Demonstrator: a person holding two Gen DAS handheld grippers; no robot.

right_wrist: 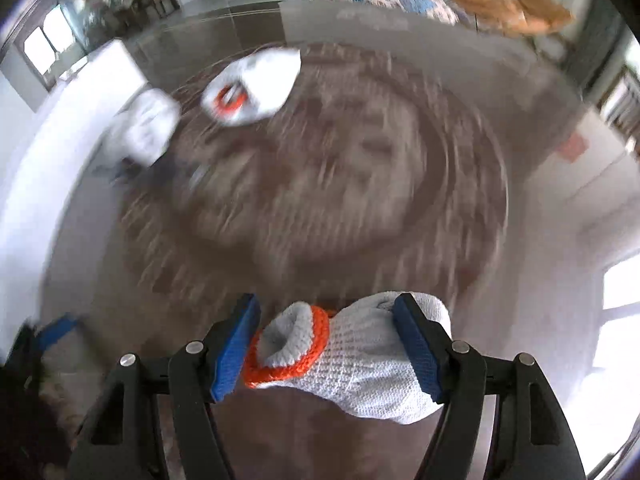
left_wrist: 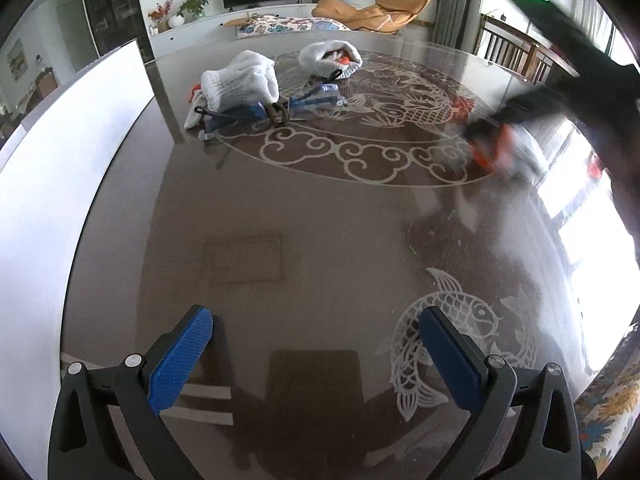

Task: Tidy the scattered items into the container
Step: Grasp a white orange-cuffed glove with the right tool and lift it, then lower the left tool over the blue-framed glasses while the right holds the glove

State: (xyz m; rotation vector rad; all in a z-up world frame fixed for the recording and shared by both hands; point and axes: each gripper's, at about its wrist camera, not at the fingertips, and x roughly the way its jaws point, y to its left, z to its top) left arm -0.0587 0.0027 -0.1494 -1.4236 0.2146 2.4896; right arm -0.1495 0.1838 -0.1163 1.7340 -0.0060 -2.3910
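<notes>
My right gripper (right_wrist: 326, 344) is shut on a rolled white knit glove with an orange cuff (right_wrist: 352, 364), held above the table; this view is motion-blurred. It shows as a blur in the left wrist view (left_wrist: 500, 144). My left gripper (left_wrist: 316, 344) is open and empty low over the table. Farther on lie a white glove bundle (left_wrist: 240, 80), a second white glove with orange inside (left_wrist: 330, 58), and blue clear-wrapped packets (left_wrist: 272, 110). The gloves also show blurred in the right wrist view (right_wrist: 256, 88). A white container wall (left_wrist: 60, 168) stands at the left.
The round brown glass table (left_wrist: 320, 220) has a white fish and cloud pattern. A wooden chair (left_wrist: 516, 52) stands at the far right edge. A sofa, a TV and plants are behind the table.
</notes>
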